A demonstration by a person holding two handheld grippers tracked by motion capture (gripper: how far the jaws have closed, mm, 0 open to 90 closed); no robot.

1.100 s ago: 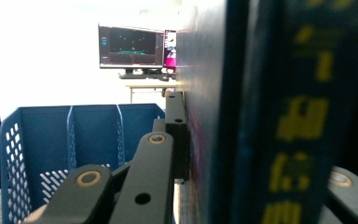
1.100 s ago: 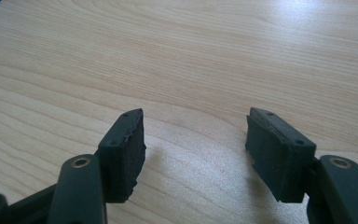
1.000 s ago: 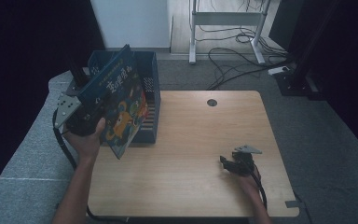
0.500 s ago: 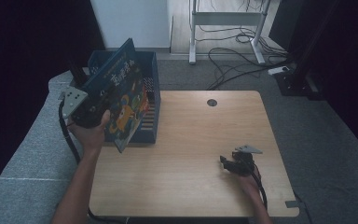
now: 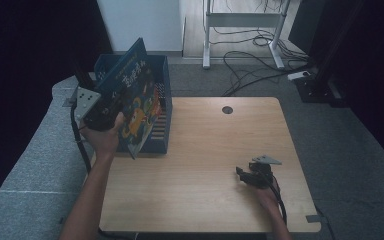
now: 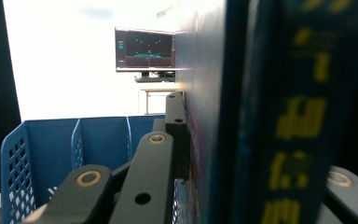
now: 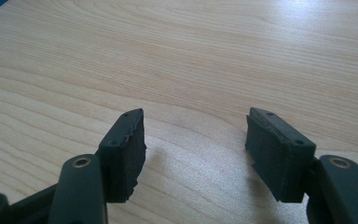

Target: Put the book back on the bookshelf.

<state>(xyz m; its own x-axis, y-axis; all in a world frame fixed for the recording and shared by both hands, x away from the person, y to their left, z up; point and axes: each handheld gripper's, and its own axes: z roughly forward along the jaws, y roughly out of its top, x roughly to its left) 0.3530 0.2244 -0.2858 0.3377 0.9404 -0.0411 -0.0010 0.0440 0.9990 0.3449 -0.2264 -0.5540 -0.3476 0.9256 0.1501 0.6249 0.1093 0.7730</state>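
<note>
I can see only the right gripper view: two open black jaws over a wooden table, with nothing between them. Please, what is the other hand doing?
Observer: The left gripper is shut on a dark blue picture book, held tilted beside a blue basket.
Operator: Where does this basket stand?
Observer: On the far left corner of the table, at its left edge.
Operator: Is the basket divided inside?
Observer: Yes, the left gripper view shows upright dividers against its back wall.
Operator: And where is my right gripper?
Observer: The right gripper rests low on the near right part of the table.
</note>
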